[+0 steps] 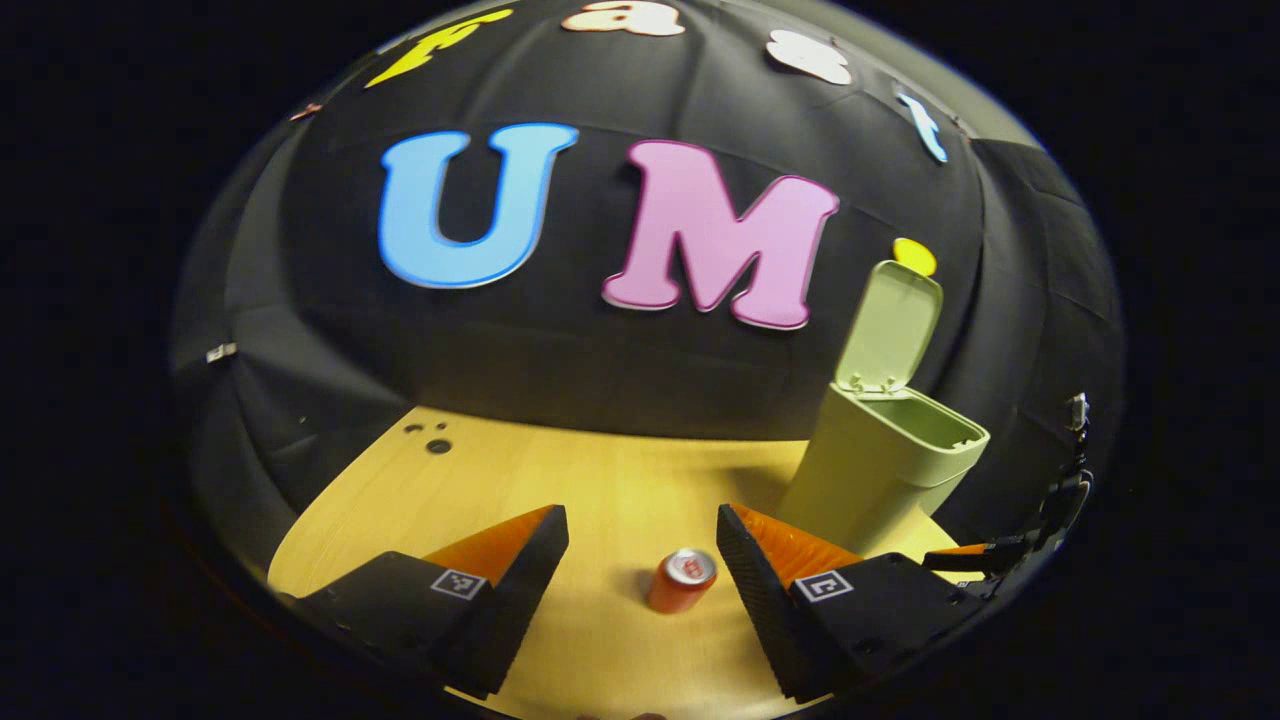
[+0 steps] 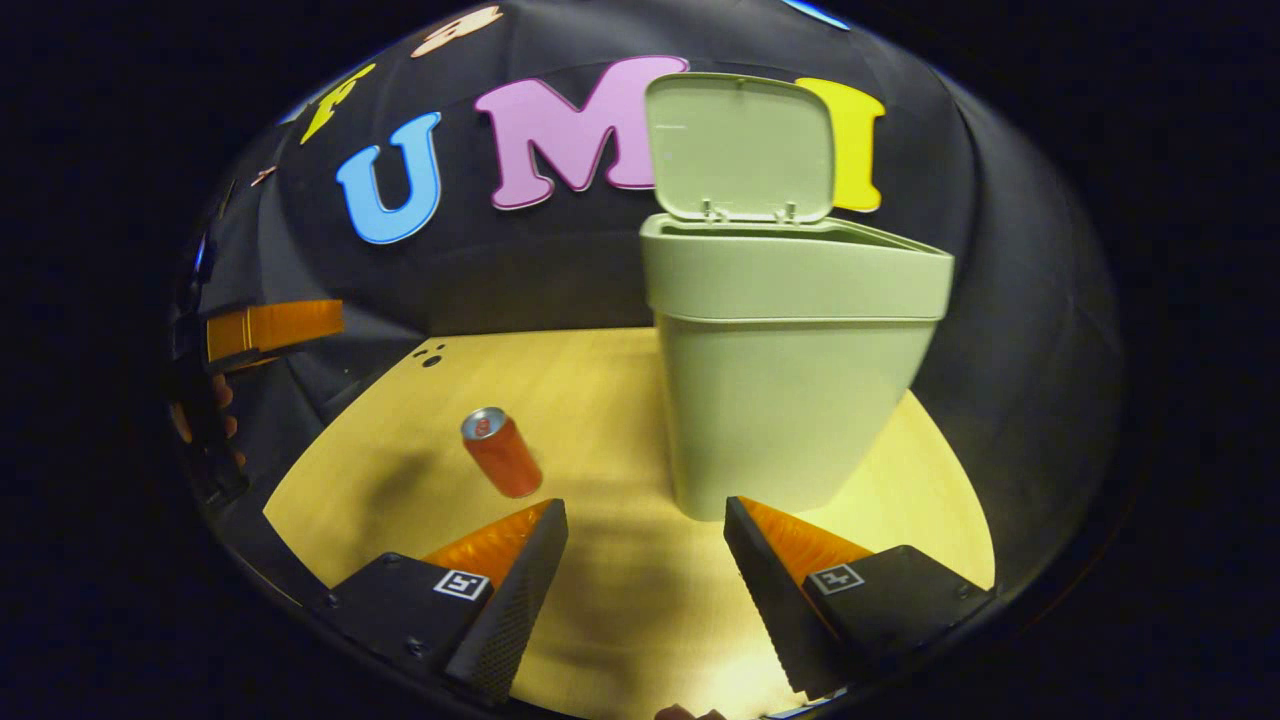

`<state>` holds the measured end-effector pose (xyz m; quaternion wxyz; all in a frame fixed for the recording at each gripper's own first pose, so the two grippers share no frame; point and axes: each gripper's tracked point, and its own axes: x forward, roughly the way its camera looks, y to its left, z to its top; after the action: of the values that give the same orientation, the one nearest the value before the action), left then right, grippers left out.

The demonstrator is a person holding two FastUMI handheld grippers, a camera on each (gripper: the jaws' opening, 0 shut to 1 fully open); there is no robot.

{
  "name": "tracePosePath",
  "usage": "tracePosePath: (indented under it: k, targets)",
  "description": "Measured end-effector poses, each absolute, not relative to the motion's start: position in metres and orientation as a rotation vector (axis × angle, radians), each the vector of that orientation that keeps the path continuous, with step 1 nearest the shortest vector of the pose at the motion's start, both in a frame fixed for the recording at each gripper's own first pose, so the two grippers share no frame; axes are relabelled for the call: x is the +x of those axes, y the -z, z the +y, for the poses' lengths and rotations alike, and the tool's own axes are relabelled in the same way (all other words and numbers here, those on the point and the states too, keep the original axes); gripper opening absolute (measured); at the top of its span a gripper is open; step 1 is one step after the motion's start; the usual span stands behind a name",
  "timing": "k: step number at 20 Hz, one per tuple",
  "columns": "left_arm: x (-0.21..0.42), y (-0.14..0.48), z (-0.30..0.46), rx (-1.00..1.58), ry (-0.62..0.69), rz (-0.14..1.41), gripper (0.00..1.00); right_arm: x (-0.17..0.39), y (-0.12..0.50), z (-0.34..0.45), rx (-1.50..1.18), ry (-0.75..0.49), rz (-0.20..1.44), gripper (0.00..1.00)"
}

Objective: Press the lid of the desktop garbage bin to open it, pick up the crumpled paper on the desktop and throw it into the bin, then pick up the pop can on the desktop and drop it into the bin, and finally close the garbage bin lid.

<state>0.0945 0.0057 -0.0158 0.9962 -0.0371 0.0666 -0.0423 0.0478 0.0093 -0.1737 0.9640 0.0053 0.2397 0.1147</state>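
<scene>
Here one pop can point(image 1: 681, 580), one lidded-open bin point(image 2: 790, 400), both grippers' fingers point(image 1: 540, 560) apart.

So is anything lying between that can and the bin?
No, just bare tabletop between the can and the bin, as the right gripper view shows.

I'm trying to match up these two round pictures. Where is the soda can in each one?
Left gripper view: the soda can stands low in the middle, between the two fingers.
Right gripper view: the soda can stands left of centre on the table.
Shared landmark: the open green bin.
</scene>
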Motion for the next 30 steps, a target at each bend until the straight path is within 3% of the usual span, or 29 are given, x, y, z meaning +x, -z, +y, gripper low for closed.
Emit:
tracePosePath:
  k: [13,19,30]
  targets:
    - [0.001,0.081,0.136,-0.172,-0.231,0.268,0.96,0.104,0.245,0.125,-0.129,-0.438,0.516,0.99]
    - [-0.009,0.093,0.146,-0.173,-0.284,0.306,0.96,0.130,0.275,0.165,-0.127,-0.489,0.516,0.99]
    - [0.006,0.119,0.118,-0.168,-0.265,0.357,0.96,0.179,0.298,0.188,-0.136,-0.457,0.507,0.99]
